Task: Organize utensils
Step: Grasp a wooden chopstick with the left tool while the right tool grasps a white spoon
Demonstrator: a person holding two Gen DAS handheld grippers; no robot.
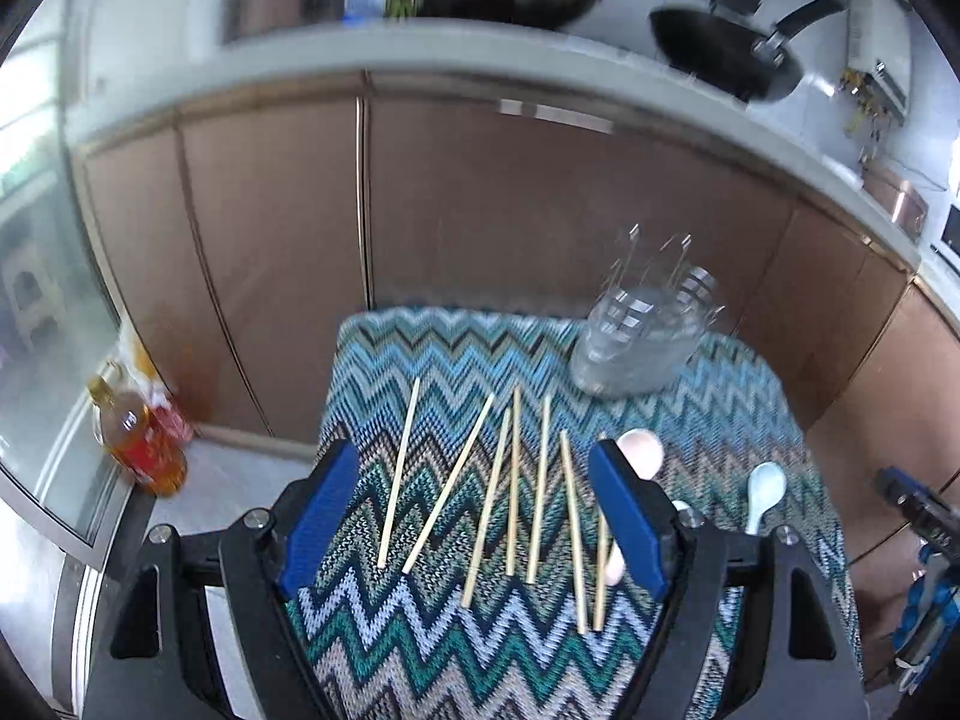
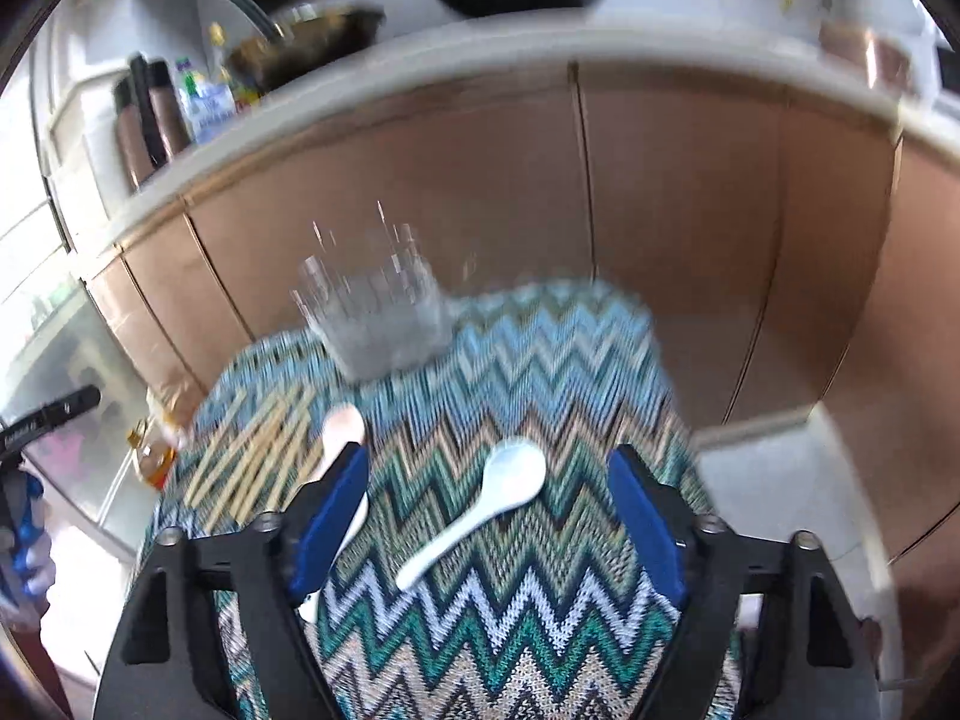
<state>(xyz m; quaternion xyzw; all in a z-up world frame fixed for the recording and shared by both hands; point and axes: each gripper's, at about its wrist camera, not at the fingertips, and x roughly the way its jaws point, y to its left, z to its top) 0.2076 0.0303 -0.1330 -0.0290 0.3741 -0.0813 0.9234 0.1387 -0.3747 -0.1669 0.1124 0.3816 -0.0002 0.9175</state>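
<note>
Your left wrist camera looks steeply down from close above the zigzag cloth (image 1: 480, 648), facing the brown cabinets (image 1: 540, 210). Your right wrist camera sits equally near, further right, facing likewise. Both share the cloth, clear holder (image 1: 636, 348) and pale blue spoon (image 2: 480, 504).

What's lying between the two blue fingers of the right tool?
A pale blue spoon lies on the zigzag cloth between the right tool's open fingers, untouched, in the right wrist view.
</note>
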